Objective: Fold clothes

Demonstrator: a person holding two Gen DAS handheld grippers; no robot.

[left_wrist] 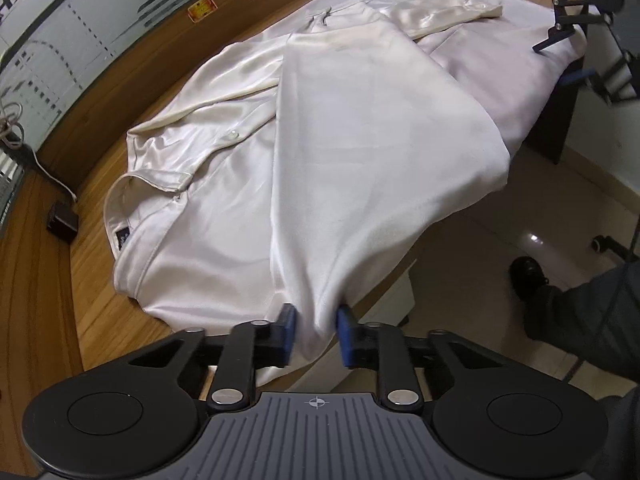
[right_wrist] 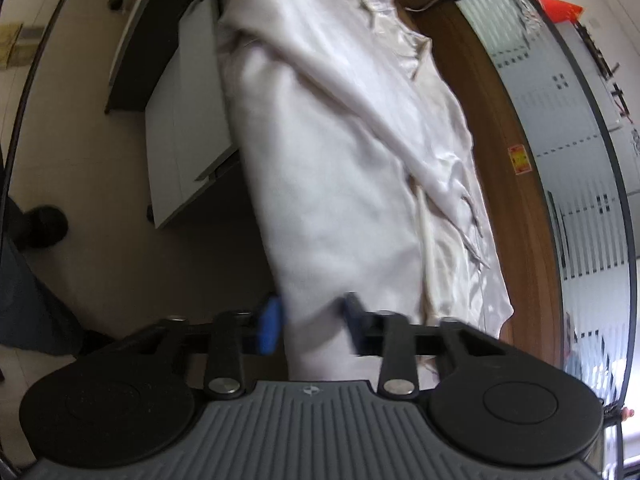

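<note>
Shirt half-folded on your wooden table, L gripper pinching its edge — R gripper pinching cloth too, near table edge.

I'm in an office, going by the long curved wooden desk ahead of my left tool, frosted striped glass partition beyond it, white drawer cabinet under the desk left of my right tool, glossy tiled floor below.
</note>
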